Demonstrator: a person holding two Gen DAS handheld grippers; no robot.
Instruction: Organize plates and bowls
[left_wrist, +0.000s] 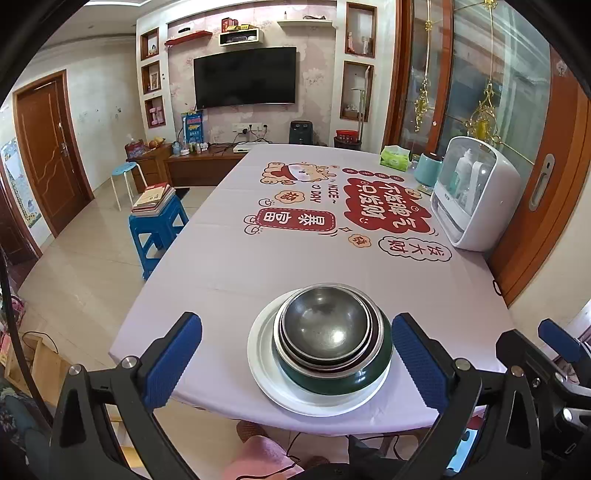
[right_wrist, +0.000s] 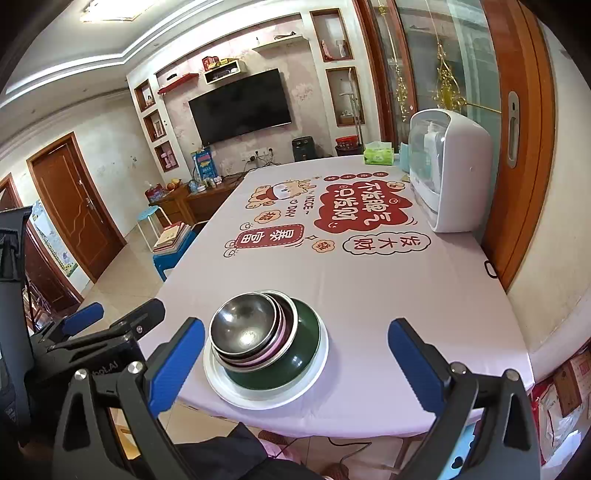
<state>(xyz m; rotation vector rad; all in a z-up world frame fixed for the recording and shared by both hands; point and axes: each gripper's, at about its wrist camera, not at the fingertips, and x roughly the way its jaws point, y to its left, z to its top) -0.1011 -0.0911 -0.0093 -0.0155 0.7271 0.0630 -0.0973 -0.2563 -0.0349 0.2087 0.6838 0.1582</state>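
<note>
Nested bowls (left_wrist: 328, 328) sit on a white plate (left_wrist: 266, 384) near the table edge; both grippers, left gripper (left_wrist: 295, 363) and right gripper (right_wrist: 295, 365), hover wide and empty; best leave the stack undisturbed.

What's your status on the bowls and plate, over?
Left gripper open, right gripper open, both empty. Bowls nested in green bowl on white plate, near table edge. Nothing in the way.

Tablecloth (left_wrist: 229, 266) reads "NICE~ DAY"; Chinese characters too
</note>
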